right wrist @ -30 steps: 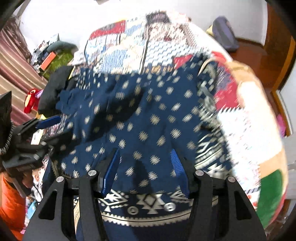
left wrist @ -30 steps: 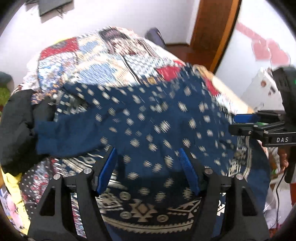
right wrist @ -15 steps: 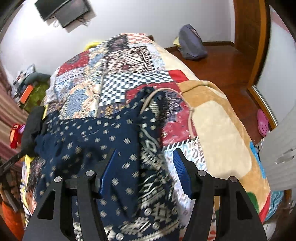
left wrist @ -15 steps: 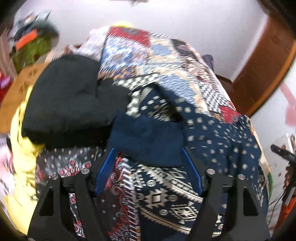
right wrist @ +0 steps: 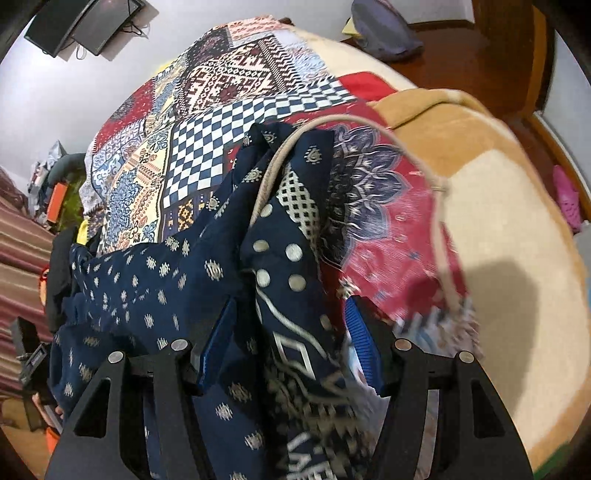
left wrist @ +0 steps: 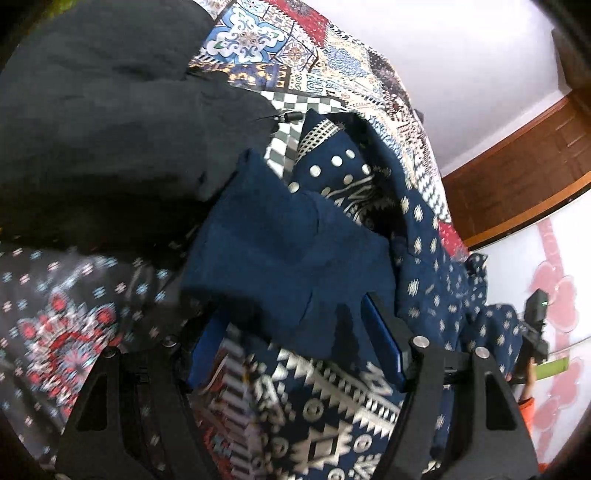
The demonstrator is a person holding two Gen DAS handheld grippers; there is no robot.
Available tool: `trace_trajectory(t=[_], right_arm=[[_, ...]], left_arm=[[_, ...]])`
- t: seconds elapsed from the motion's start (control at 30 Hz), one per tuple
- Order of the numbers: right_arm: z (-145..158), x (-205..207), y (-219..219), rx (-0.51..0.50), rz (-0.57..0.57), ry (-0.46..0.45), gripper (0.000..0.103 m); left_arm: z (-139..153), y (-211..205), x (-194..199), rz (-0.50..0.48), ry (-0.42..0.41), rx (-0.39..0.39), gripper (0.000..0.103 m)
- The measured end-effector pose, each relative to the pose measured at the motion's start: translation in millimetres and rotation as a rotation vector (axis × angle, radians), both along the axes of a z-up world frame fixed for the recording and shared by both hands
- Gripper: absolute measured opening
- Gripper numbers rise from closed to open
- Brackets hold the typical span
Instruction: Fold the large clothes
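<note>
A large navy garment (left wrist: 424,258) with white dots and geometric bands lies spread on the bed. My left gripper (left wrist: 295,343) hovers low over its left end. Its jaws stand wide, and a plain navy flap (left wrist: 280,243) lies between the blue pads (left wrist: 380,343) without being pinched. My right gripper (right wrist: 291,343) is low over the garment's (right wrist: 147,280) right edge. A rumpled fold with big dots (right wrist: 280,266) runs between its open jaws. Each gripper shows at the far edge of the other's view: the right one (left wrist: 535,332) and the left one (right wrist: 33,365).
A black garment (left wrist: 92,129) is heaped just left of the navy one, over a dark red-patterned cloth (left wrist: 55,314). A patchwork bedspread (right wrist: 221,122) and a tan blanket (right wrist: 498,221) cover the bed. A beige cord (right wrist: 439,221) loops over the right side. A bag (right wrist: 384,29) lies on the floor.
Both grippers swung apart and came down close to the cloth. The left now faces the garment's end by the black heap, the right its edge by the tan blanket.
</note>
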State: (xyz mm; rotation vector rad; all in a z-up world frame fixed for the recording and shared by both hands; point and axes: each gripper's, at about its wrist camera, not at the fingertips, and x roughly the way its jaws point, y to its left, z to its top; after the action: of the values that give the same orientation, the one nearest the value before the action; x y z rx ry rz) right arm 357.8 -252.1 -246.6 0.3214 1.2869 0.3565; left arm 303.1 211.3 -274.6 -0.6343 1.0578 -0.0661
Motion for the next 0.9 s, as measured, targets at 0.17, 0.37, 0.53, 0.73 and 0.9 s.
trace_trajectory(t=[0.17, 0.37, 0.53, 0.73, 0.9], right_arm=[[-5.7, 9.7, 9.0, 0.025, 0.024, -0.026, 0.049], [-6.0, 11.7, 11.6, 0.008, 0.019, -0.044, 0.024], [21.7, 3.8, 16.6, -0.009, 0.035, -0.128, 0.019], [72.6, -3.5, 28.0, 0.01, 0.069, -0.243, 0.019], [108.6, -6.0, 47.6, 0.011, 0.123, -0.345, 0.018]], left_arm=[[-9.2, -0.7, 18.8, -0.021, -0.036, -0.085, 0.062], [-3.2, -15.4, 26.8, -0.014, -0.018, 0.034, 0.028], [23.6, -31.6, 18.1, -0.045, -0.058, 0.175, 0.013], [77.8, -48.7, 11.9, -0.04, -0.149, 0.309, 0.008], [127.4, -42.6, 11.2, 0.012, -0.258, 0.319, 0.005]])
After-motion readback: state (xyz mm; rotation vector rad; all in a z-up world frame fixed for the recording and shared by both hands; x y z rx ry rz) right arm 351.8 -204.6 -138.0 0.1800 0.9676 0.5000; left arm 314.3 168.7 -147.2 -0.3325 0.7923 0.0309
